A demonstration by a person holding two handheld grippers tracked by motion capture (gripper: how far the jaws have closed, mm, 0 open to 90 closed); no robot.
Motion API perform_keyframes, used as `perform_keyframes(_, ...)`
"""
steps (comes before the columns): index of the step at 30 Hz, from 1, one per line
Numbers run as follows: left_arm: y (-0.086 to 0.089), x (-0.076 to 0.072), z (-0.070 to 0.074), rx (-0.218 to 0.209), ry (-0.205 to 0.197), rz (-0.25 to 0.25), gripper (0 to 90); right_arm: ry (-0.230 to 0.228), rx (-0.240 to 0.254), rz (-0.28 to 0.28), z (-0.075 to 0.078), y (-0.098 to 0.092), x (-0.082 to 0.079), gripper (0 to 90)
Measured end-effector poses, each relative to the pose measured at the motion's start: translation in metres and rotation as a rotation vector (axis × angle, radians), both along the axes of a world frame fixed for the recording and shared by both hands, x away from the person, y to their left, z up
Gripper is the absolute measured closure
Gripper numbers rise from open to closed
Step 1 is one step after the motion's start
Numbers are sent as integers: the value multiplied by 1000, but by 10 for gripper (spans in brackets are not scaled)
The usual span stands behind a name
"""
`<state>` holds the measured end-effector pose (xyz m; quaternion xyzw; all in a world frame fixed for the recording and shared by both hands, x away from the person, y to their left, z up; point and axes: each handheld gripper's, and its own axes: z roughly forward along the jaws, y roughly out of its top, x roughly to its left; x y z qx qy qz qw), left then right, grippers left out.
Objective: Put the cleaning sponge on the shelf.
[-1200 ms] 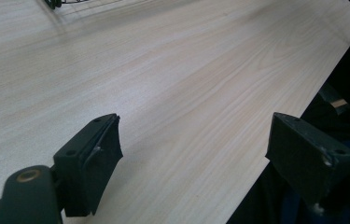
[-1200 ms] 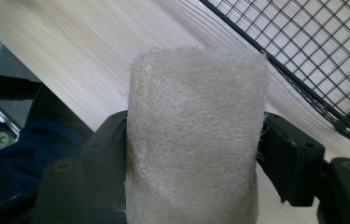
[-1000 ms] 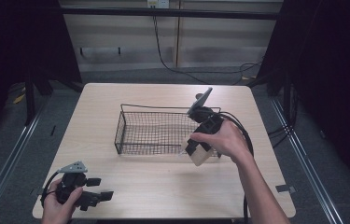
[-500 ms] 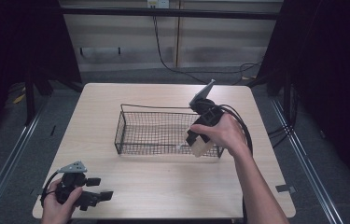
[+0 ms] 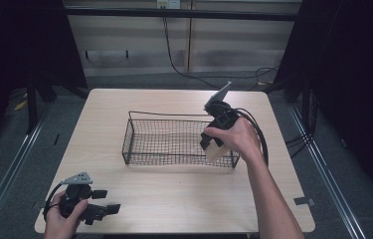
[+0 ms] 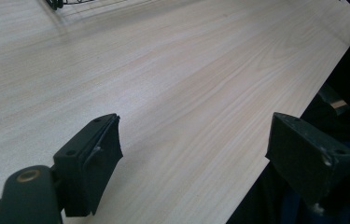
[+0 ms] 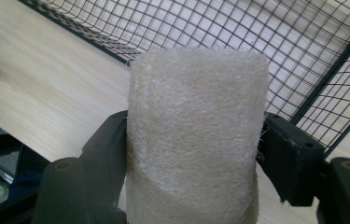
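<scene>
High view shows a pale wooden table (image 5: 174, 199) with a black wire basket (image 5: 174, 142) standing near its middle, long side across the table. At the basket's right end the person's right hand (image 5: 238, 139) holds the right gripper (image 5: 213, 148), its jaws pointing down and pressed against a cream-coloured loofah block (image 5: 215, 152) that hangs at the basket's near right corner, just above the rim; whether it sits inside or just outside the wire cannot be told from here. A black cable (image 5: 256, 134) loops from that gripper around the back of the hand. In the right gripper view the two black jaws clamp the loofah block (image 7: 193, 140) on both sides, its fibrous end standing up between them, with the basket (image 7: 275, 51) mesh directly beyond and the table (image 7: 46, 93) surface to the left. At the near left corner of the table the left hand (image 5: 62, 221) holds the left gripper (image 5: 105, 201) low over the wood, a grey three-cornered plate (image 5: 77, 178) on top. In the left gripper view its jaws stand wide apart with nothing between them, bare table (image 6: 172, 74) grain running beneath, and a corner of the basket (image 6: 58, 3) at the top edge.
</scene>
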<state>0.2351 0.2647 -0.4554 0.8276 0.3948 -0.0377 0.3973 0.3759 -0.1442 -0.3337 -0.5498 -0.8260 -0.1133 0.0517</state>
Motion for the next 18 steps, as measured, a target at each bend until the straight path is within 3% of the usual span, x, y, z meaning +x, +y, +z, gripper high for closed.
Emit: perform_keyframes(18, 1, 0, 0, -1, 2, 0, 174, -24, -23, -88, -11, -9, 18, 307)
